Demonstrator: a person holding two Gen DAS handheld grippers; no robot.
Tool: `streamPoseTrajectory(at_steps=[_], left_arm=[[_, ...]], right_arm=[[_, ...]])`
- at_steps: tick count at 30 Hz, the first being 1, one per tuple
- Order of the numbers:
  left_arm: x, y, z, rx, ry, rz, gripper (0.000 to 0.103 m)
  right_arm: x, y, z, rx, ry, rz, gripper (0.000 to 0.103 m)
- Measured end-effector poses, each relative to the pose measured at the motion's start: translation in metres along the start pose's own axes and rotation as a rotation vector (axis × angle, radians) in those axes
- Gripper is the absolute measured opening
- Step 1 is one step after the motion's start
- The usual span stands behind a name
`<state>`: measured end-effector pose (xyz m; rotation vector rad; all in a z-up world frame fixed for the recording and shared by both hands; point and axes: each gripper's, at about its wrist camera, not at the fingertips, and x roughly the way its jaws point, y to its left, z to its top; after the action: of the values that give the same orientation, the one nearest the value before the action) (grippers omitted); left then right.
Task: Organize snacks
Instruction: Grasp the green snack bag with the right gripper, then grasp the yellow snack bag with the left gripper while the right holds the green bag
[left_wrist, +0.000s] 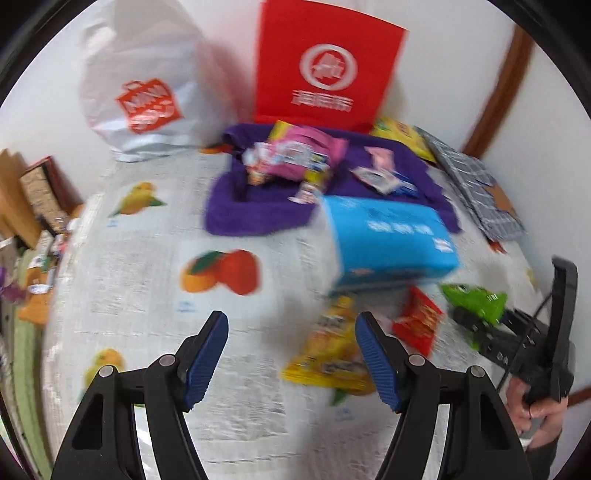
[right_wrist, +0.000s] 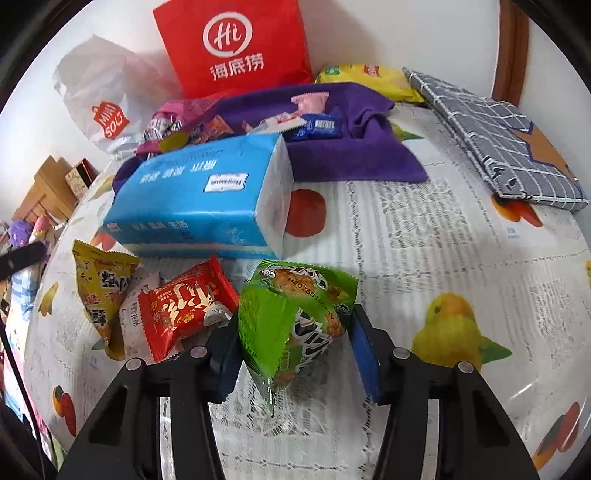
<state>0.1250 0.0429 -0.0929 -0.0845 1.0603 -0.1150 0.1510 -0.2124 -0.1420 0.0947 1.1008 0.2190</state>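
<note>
The right gripper (right_wrist: 293, 345) has its blue pads closed on a crinkly green foil snack packet (right_wrist: 295, 314), pinching it near one end; that puffy wrapper could slip or burst if squeezed harder. Just left of its fingers lie a red snack sachet (right_wrist: 184, 308) and a yellow one (right_wrist: 99, 288). The left gripper (left_wrist: 291, 354) hangs open over the fruit-print tablecloth (left_wrist: 147, 258), holding nothing. Ahead stand a blue tissue pack (right_wrist: 199, 199), a red "Hi" paper bag (right_wrist: 236, 44) and a white "MINISO" bag (right_wrist: 107, 107).
</note>
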Motion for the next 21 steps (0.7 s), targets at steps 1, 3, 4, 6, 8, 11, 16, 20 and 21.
streamPoseTrajectory(at_steps=[1, 3, 4, 6, 8, 11, 16, 20, 21], left_arm=[[0.002, -0.005, -0.001, 0.008, 0.004, -0.009, 0.071], [0.009, -0.015, -0.004, 0.031, 0.018, 0.001, 0.072], [0.013, -0.018, -0.006, 0.037, 0.026, 0.010, 0.072], [0.022, -0.022, -0.008, 0.041, 0.048, 0.019, 0.072], [0.033, -0.024, -0.010, 0.033, 0.079, 0.022, 0.072], [0.045, -0.025, -0.013, 0.021, 0.110, 0.028, 0.072], [0.061, -0.029, -0.018, 0.021, 0.143, 0.036, 0.070], [0.064, -0.027, -0.020, 0.014, 0.145, 0.036, 0.050], [0.063, -0.025, -0.021, 0.012, 0.143, 0.025, 0.047]], right_arm=[[-0.004, -0.002, 0.000, 0.007, -0.006, 0.001, 0.053], [-0.009, -0.006, -0.001, 0.012, -0.013, 0.002, 0.053], [-0.012, -0.007, -0.002, 0.013, -0.019, 0.000, 0.053], [-0.018, -0.009, -0.004, 0.010, -0.035, -0.006, 0.053], [-0.023, -0.011, -0.006, 0.007, -0.044, -0.013, 0.053], [-0.029, -0.014, -0.009, -0.009, -0.052, -0.035, 0.053], [-0.036, -0.020, -0.014, -0.017, -0.060, -0.058, 0.053], [-0.038, -0.024, -0.015, -0.010, -0.062, -0.063, 0.053], [-0.039, -0.024, -0.015, -0.010, -0.063, -0.063, 0.053]])
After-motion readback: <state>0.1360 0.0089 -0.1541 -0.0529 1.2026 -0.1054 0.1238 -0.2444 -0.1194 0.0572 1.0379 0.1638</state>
